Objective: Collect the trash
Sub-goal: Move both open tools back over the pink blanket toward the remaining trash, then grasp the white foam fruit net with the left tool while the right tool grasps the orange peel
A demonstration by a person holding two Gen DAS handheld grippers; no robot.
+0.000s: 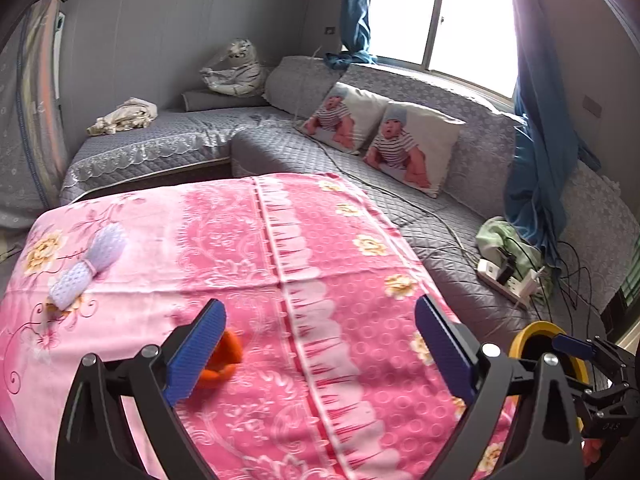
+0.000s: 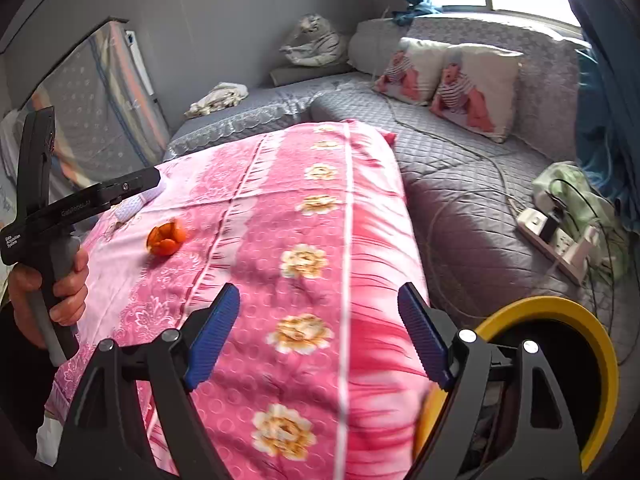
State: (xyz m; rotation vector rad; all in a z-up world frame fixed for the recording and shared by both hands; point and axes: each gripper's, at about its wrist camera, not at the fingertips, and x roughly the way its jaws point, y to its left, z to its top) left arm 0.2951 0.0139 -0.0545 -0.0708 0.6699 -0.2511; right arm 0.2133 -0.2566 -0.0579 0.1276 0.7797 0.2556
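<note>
soft pink floral cloth (image 1: 320, 260), ribbed blue gripper pads (image 1: 196, 352), glossy yellow plastic bin rim (image 2: 560, 312).

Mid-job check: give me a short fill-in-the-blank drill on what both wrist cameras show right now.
1. The orange peel lies on the ___ floral blanket.
2. The yellow-rimmed round bin sits at the table's ___ edge.
3. The left gripper has its blue jaws ___.
4. The white foam net sleeve lies ___ from the peel.

Missing words: pink; right; open; apart
</note>
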